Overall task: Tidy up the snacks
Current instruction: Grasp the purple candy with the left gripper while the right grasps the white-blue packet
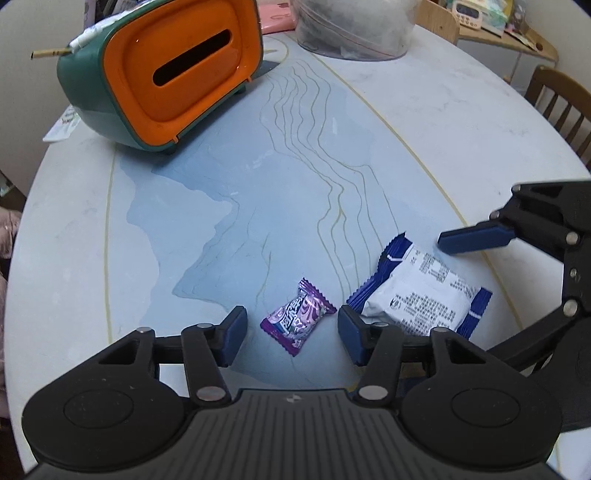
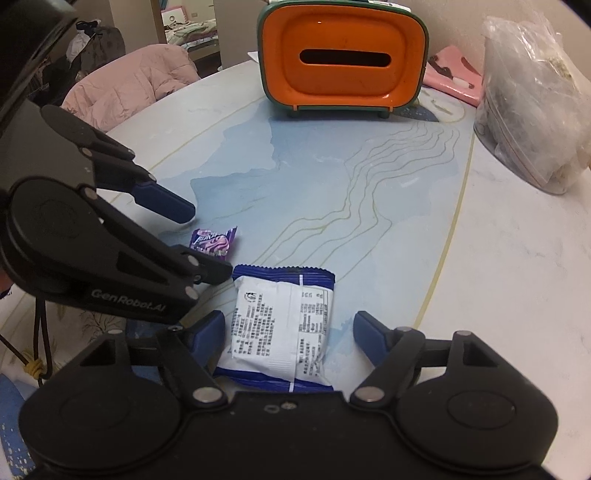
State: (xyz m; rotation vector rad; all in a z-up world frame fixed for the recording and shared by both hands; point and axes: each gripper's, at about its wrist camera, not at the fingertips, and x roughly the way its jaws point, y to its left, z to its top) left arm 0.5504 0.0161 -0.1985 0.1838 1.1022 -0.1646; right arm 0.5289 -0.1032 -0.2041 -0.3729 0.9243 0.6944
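Observation:
A small purple candy (image 1: 297,317) lies on the blue-patterned table (image 1: 424,110). My left gripper (image 1: 291,332) straddles it, a pad on each side, with slim gaps showing, so it is open. In the right wrist view the same candy (image 2: 214,242) sits between the left gripper's fingers (image 2: 166,201). To its right lies a white and blue snack packet (image 2: 280,325), also seen as the packet (image 1: 421,291). My right gripper (image 2: 290,330) stands open around the packet, its pads clear of the wrapper's sides. One of its fingers (image 1: 476,238) hovers over the packet's far end.
A green box with an orange slotted face (image 1: 173,74) (image 2: 343,55) stands at the back of the table. A clear plastic bag (image 1: 354,26) (image 2: 532,99) sits at the back right, with a pink flat item (image 2: 454,81) beside it. Wooden chairs (image 1: 561,107) ring the table.

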